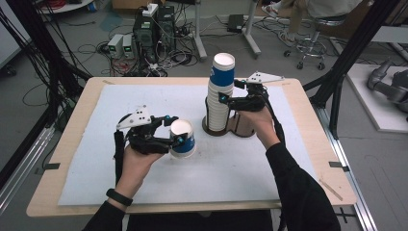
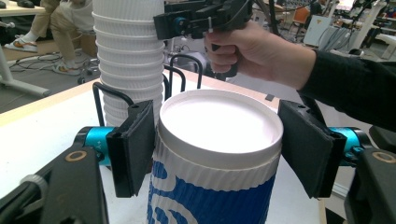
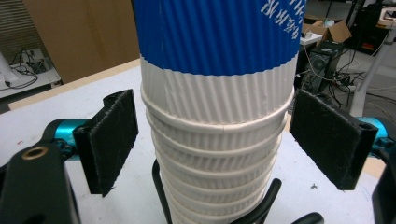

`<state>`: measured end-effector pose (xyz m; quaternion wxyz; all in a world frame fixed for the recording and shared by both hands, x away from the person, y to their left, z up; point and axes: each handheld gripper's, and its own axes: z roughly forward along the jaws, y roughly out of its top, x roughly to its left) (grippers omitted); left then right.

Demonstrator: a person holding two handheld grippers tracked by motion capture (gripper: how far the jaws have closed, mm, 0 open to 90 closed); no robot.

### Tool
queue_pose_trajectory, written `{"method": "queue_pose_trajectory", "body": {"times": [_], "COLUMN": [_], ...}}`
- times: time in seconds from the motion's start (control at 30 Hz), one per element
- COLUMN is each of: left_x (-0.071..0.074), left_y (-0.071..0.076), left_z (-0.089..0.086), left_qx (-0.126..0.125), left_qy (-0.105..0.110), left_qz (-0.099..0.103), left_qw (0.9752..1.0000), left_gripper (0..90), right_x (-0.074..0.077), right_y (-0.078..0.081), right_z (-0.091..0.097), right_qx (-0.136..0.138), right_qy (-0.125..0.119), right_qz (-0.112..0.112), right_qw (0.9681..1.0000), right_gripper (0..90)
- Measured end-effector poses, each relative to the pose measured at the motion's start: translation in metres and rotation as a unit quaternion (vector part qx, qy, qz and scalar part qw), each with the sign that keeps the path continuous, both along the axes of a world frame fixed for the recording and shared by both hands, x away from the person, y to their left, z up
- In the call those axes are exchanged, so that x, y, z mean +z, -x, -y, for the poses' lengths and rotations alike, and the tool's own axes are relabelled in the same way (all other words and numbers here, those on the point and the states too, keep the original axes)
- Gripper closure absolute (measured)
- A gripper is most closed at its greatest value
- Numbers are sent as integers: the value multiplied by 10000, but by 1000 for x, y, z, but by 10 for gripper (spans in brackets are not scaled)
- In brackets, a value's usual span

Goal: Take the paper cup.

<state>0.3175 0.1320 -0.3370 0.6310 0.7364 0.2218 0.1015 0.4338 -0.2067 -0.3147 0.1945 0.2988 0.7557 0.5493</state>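
A blue and white ribbed paper cup [image 1: 185, 143] [image 2: 210, 196] stands mouth down on the white mat. My left gripper [image 1: 175, 130] [image 2: 219, 149] is open around its upper part. The left pad [image 2: 135, 144] is close against the cup wall, while a small gap shows at the right pad [image 2: 303, 147]. A tall stack of the same cups [image 1: 220, 101] [image 3: 215, 56] [image 2: 128, 56], also mouth down, sits in a holder behind it. My right gripper [image 1: 230, 92] [image 3: 217, 140] [image 2: 187, 23] is open astride the stack just below the top cup, with gaps on both sides.
The stack's holder is a round wooden base [image 1: 239, 129] with black wire posts [image 2: 100, 100]. The white mat [image 1: 144, 101] covers most of the wooden table [image 1: 72, 125]. Cables and computers [image 1: 151, 29] lie on the floor beyond the far edge.
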Motion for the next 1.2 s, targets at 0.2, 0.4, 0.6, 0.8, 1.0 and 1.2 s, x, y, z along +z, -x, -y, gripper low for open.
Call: {"method": "queue_pose_trajectory", "body": {"times": [0.2,0.4,0.6,0.8,1.0,1.2], "left_x": [-1,-2,-2,-3,-3,-3], "left_y": [-1,-2,-4,-4,-5,-5], "left_z": [-2,-5,-7,-9,-12,-15], "left_qx": [10,19,27,36,35,70], "left_qy": [23,38,38,44,52,61], "left_qz": [0,-3,-4,0,4,30], "left_qw": [10000,10000,10000,10000,10000,10000], "left_gripper": [298,298,298,298,298,298], "right_x": [3,4,3,-1,-15,-30], "right_y": [7,19,34,49,65,77], "right_z": [3,10,24,33,40,46], "right_qx": [2,-74,-82,-34,22,56], "right_qy": [21,64,-61,-118,-210,-241], "right_qz": [-42,-58,53,141,145,144], "right_qw": [10000,9999,9999,9998,9997,9996], "right_gripper": [158,158,159,159,159,159]}}
